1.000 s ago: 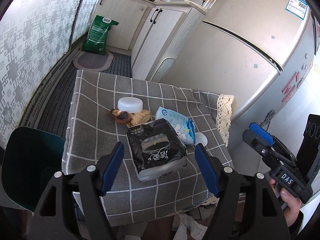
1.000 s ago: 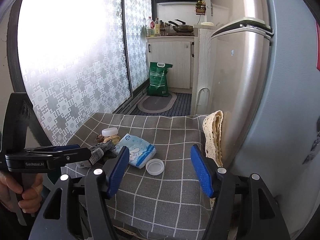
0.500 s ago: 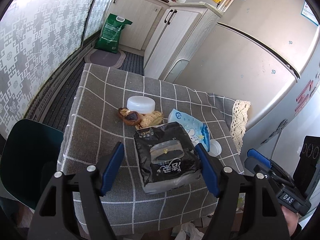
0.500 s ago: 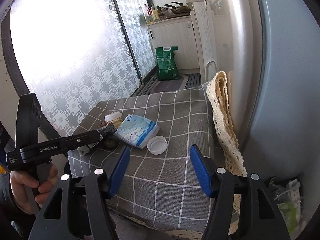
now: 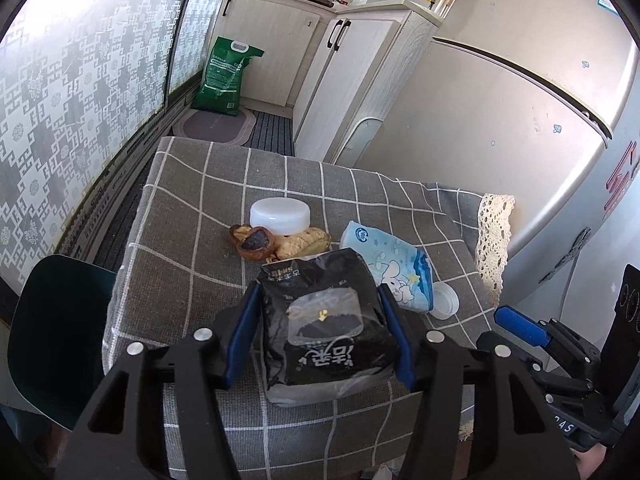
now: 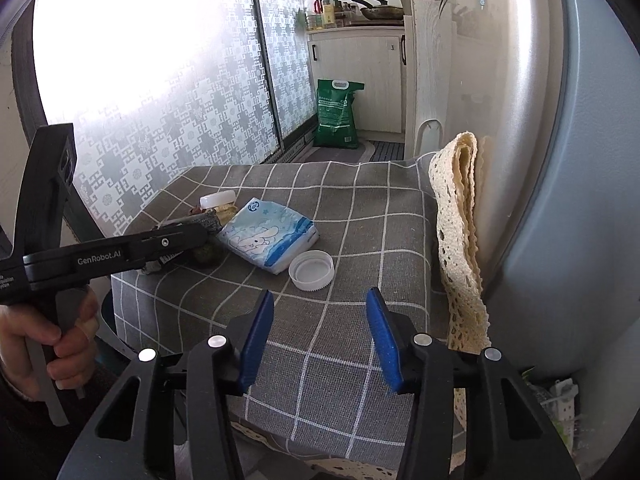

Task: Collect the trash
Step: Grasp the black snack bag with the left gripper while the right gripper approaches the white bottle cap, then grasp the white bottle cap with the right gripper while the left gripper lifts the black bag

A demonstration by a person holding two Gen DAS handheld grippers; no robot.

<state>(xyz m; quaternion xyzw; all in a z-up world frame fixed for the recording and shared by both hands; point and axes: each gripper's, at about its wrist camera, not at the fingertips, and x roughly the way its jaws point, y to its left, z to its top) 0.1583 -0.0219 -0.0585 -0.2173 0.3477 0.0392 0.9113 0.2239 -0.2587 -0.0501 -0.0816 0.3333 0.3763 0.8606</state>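
A black tissue pack [image 5: 326, 320] lies on the grey checked tablecloth [image 5: 192, 240]. My left gripper [image 5: 320, 308] has its blue fingers [image 5: 240, 336] on both sides of the pack, pressing its sides. A blue and white tissue pack [image 5: 394, 270] lies beside it, also in the right wrist view [image 6: 268, 238]. A white lid [image 6: 311, 270] lies by that pack. Food scraps [image 5: 256, 242] and a white round container [image 5: 280, 216] sit behind. My right gripper [image 6: 320, 332] is open and empty over the table's front edge.
A refrigerator [image 5: 500, 120] stands right of the table, with a lace cloth [image 6: 460, 240] hanging between. A dark green chair [image 5: 52, 328] is at the left. White cabinets [image 5: 352, 64] and a green bag [image 5: 228, 76] stand on the far side.
My left gripper moved forward and down around the black tissue pack and closed on its sides. My right gripper stayed open and shifted slightly toward the table.
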